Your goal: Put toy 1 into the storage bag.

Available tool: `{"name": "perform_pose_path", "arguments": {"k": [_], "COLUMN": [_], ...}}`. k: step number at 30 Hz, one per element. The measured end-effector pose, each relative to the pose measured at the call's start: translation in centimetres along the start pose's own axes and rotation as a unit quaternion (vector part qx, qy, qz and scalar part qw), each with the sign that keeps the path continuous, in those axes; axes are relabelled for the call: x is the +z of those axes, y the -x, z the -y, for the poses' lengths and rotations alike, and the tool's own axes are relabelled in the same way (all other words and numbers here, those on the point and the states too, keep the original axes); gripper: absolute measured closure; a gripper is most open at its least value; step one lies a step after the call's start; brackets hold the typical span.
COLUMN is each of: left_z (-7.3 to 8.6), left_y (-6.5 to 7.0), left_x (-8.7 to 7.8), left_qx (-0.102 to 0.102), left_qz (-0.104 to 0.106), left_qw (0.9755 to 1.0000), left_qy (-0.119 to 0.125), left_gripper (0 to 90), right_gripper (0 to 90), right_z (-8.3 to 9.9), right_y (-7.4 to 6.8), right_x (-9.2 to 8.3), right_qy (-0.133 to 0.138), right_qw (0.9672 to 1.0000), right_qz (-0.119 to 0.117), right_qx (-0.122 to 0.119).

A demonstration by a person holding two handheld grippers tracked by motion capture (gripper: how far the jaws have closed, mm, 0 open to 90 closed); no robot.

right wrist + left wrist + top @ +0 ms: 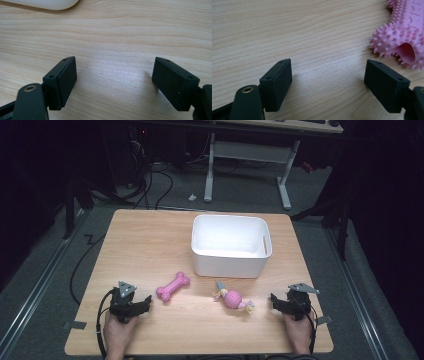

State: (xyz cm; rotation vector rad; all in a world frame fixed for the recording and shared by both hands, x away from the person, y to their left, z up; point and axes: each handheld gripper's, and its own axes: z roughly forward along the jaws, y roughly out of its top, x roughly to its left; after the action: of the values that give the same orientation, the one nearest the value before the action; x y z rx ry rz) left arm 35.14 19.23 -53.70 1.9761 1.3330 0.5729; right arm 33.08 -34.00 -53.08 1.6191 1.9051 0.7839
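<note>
High view showed the left gripper (141, 303) low on the wooden table (145, 245), jaws wide apart with nothing between them, the pink spiky bone toy (173, 286) lying just beside its right jaw, apart from it. The right gripper (276, 301) rested near the table's right edge, jaws likewise wide and empty, with the pink rope toy (233, 299) between the two grippers. A white bin (231, 246) stood behind both toys. No writing was legible. Each hand gripped its tool from below, pointing inward.

A wooden table (150, 245) is standing on grey floor (45, 270). Behind, a white-legged desk (250, 150) is sitting in darkness, cables (150, 185) trailing.
</note>
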Motion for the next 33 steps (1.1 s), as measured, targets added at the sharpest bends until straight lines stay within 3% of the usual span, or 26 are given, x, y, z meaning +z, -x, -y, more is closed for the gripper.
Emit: {"name": "perform_pose_path", "arguments": {"k": [17, 28, 33], "left_z": [-0.11, -0.06, -0.03], "left_y": [-0.07, -0.23, -0.4], "left_x": [0.18, -0.25, -0.44], "left_qx": [0.019, 0.006, 0.001], "left_qz": [0.023, 0.037, 0.034], "left_qw": [0.9995, 0.9992, 0.9993], "left_qy": [-0.01, -0.012, -0.013], "left_gripper": [12.9, 15.2, 15.1], "right_gripper": [22.7, 23.3, 23.3], "right_z": [0.01, 0.0, -0.01], "right_y": [-0.17, -0.19, -0.17], "right_x": [-0.06, -0.02, -0.01], "right_qy": [0.001, 0.003, 0.004], "right_qw": [1.0, 1.0, 1.0], "right_qz": [0.0, -0.004, -0.004], "right_qx": [-0.003, -0.006, -0.008]}}
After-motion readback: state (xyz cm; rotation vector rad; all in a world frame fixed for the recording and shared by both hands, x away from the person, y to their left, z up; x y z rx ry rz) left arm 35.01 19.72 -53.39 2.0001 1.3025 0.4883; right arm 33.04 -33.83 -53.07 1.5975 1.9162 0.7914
